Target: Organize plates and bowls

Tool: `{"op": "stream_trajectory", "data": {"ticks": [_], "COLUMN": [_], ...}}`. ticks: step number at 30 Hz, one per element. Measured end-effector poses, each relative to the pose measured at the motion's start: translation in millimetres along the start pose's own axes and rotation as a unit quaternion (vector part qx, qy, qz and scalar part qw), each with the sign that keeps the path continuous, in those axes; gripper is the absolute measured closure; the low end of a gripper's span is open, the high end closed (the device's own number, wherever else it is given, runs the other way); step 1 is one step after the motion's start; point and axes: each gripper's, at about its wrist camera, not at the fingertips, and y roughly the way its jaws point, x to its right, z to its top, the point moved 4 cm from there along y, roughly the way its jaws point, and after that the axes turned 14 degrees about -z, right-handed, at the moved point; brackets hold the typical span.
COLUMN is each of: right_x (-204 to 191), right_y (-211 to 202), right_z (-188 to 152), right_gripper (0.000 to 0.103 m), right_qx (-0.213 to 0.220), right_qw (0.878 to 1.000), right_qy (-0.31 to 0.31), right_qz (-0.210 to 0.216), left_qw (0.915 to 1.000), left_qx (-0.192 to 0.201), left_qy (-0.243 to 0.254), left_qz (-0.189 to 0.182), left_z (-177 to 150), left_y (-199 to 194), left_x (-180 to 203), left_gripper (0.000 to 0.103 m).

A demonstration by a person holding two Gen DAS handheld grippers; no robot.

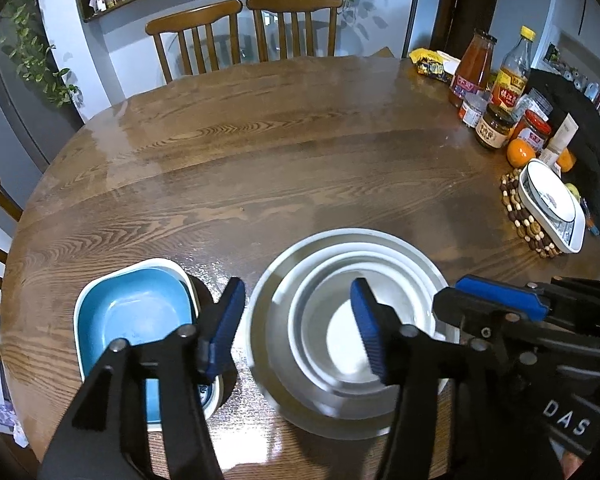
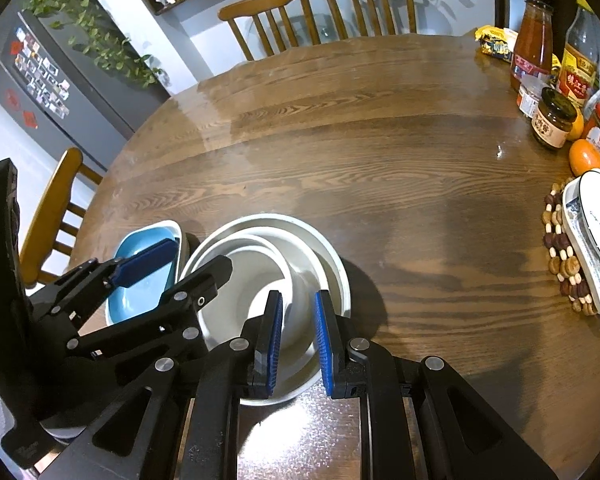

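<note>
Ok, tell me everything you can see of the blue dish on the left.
The blue dish is a rounded-square, glossy ceramic-looking piece, blue inside with a white rim. It sits upright, apparently nested on another white dish below, on the wooden table just left of the white stack. Nothing lies in it. The left gripper hangs beside it, open, apparently not touching.
</note>
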Motion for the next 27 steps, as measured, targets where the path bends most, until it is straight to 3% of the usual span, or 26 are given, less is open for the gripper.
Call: {"op": "stream_trajectory", "data": {"ticks": [3, 5, 8, 11, 21, 27], "right_x": [2, 5, 9, 12, 15, 24], "right_y": [-1, -1, -2, -3, -9, -13], "right_z": [0, -1, -1, -1, -2, -4], "right_gripper": [0.084, 0.072, 0.063, 0.061, 0.060, 0.060], "right_qx": [0.001, 0.001, 0.003, 0.003, 0.005, 0.004], "right_qw": [1.000, 1.000, 1.000, 1.000, 1.000, 1.000], "right_qy": [0.002, 0.005, 0.011, 0.014, 0.013, 0.018], "right_qz": [-0.002, -0.003, -0.003, -0.001, -0.002, -0.005], "left_qw": [1.0000, 1.0000, 0.9999, 0.9998, 0.9995, 0.9991], "left_qx": [0.004, 0.007, 0.013, 0.020, 0.030, 0.019], "left_qy": [0.002, 0.003, 0.001, 0.003, 0.008, -0.025], "left_qz": [0.003, 0.004, 0.001, 0.002, -0.004, -0.030], "left_z": [-1, -1, -1, -1, -4, -6], "left_y": [-4, -7, -11, -16, -27, -34], "left_x": [-2, -3, -6, -8, -11, -34], "left_gripper": [0.039, 0.038, 0.028, 0.023, 0.023, 0.023]}}
